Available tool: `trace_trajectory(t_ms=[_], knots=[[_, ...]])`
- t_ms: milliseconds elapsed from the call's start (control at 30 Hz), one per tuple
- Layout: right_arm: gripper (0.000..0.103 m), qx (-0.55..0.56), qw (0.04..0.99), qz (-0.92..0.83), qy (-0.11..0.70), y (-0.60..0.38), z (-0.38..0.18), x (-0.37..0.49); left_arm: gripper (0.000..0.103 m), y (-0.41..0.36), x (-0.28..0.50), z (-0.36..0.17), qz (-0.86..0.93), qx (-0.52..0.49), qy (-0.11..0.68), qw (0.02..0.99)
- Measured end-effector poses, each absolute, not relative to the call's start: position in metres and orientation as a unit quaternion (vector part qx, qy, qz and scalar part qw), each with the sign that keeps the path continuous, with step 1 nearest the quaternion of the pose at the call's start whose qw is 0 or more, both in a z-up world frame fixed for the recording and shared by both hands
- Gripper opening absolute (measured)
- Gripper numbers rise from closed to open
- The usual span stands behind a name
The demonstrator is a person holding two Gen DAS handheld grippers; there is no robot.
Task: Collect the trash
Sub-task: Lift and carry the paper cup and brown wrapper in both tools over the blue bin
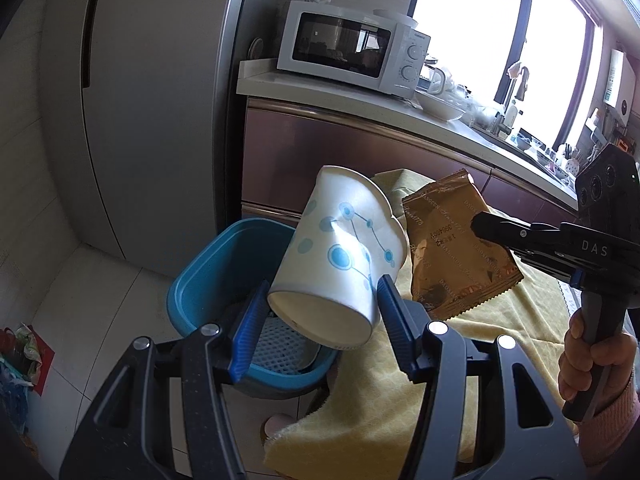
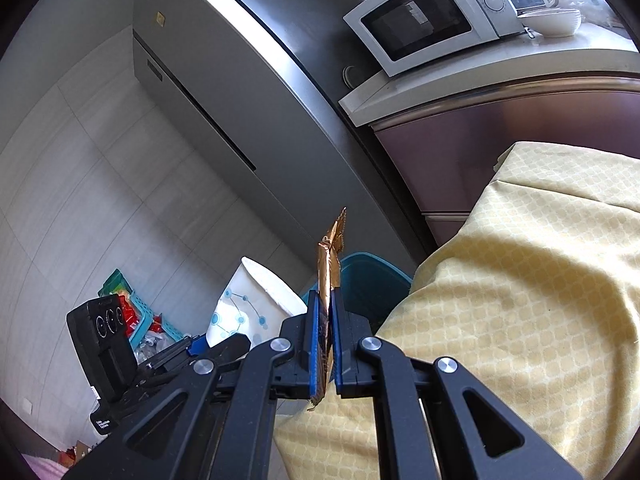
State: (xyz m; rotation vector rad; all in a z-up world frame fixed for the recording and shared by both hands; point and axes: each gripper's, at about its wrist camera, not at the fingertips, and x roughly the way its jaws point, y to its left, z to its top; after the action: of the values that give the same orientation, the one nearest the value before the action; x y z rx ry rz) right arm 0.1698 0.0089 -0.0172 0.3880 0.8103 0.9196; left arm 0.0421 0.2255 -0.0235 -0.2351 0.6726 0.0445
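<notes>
My left gripper [image 1: 322, 294] is shut on a dented white paper cup [image 1: 340, 256] with blue dots, tilted with its base toward the camera, above a blue bin [image 1: 208, 276] on the floor. White foam netting [image 1: 276, 344] lies inside the bin. My right gripper [image 2: 325, 300] is shut on a flat golden-brown snack wrapper [image 2: 330, 264], seen edge-on. In the left wrist view that wrapper [image 1: 452, 248] hangs from the right gripper [image 1: 480, 226] beside the cup, over the table edge. The right wrist view shows the cup [image 2: 248, 308] at lower left and the bin [image 2: 372, 276] behind the wrapper.
A table under a yellow cloth [image 2: 520, 280] stands right of the bin. A grey fridge [image 1: 152, 112] rises behind, with a white microwave [image 1: 348, 46] on the counter [image 1: 360, 100]. Bags and a small basket [image 2: 140, 312] crowd the floor at left. A hand [image 1: 592, 360] holds the right gripper.
</notes>
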Motion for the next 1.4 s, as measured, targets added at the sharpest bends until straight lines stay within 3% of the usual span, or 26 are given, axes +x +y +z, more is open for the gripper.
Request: trace_trajectory(t_ms=[1400], knots=[[0.007, 0.153, 0.778, 0.419, 0.442, 0.075, -0.053, 0.198, 0.055, 0.261, 0.089, -0.080, 0.074, -0.137, 0.380, 0.912]])
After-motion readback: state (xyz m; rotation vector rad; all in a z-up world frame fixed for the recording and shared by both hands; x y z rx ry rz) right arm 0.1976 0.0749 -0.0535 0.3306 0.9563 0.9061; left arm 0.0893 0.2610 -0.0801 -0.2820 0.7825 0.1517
